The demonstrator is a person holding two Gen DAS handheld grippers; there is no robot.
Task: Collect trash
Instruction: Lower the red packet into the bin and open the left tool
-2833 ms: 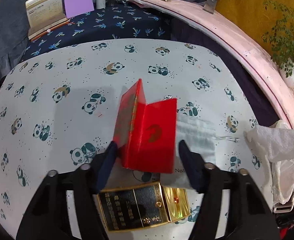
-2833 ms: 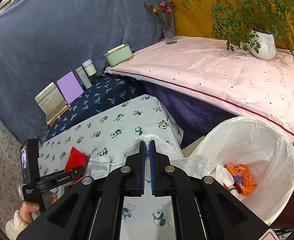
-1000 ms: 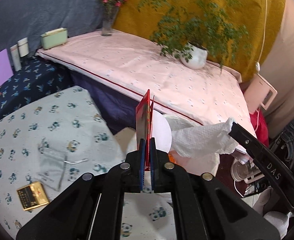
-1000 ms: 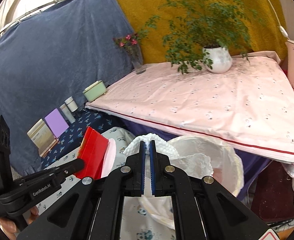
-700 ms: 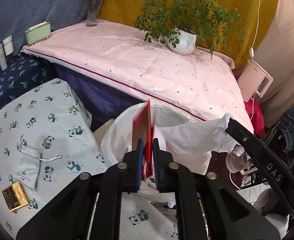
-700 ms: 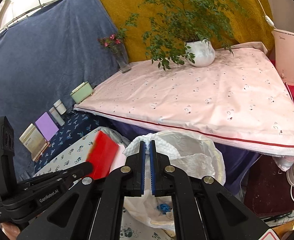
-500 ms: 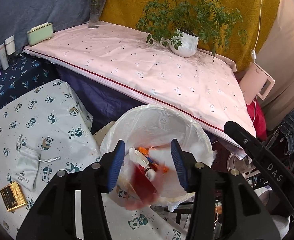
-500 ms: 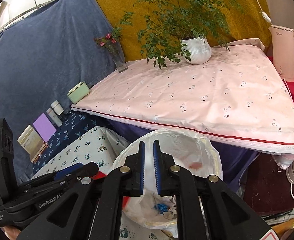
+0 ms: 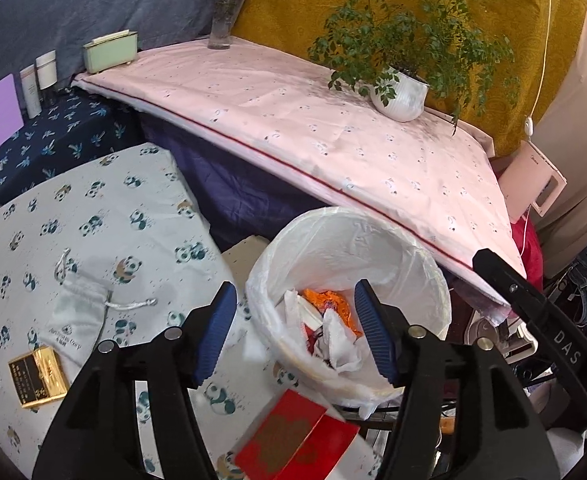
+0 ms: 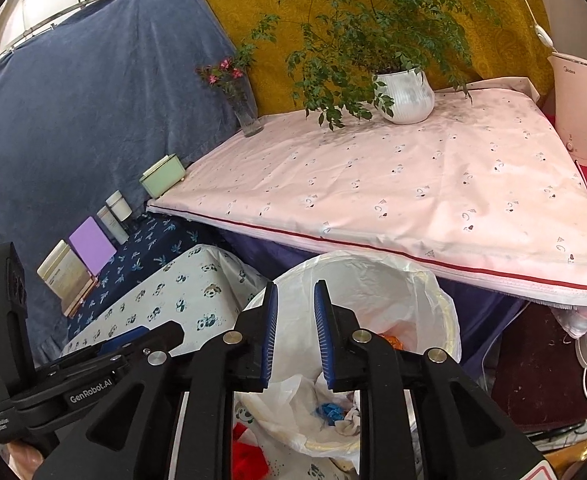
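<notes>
A white-lined trash bin (image 9: 397, 240) stands beside the panda-print table (image 9: 93, 216); it holds crumpled white tissue (image 9: 339, 346) and an orange wrapper (image 9: 329, 300). My left gripper (image 9: 295, 334) is open and empty above the bin's near rim. A red box (image 9: 293, 440) lies on the table edge below it, outside the bin. My right gripper (image 10: 295, 336) is open and empty over the bin (image 10: 413, 280); its tissue lies inside. A grey drawstring pouch (image 9: 77, 316) and a gold-black box (image 9: 37, 376) lie on the table.
A low table with a pink cloth (image 9: 333, 136) runs behind the bin, bearing a potted plant (image 9: 401, 92), a flower vase (image 9: 223, 28) and a green box (image 9: 111, 52). Bottles and a purple card (image 9: 1, 112) stand on the dark blue cloth. A pink appliance (image 10: 577, 108) stands at right.
Both grippers moved from the table to over the bin and opened. The tissue dropped into the bin. The red box fell from the left gripper and landed on the table edge.
</notes>
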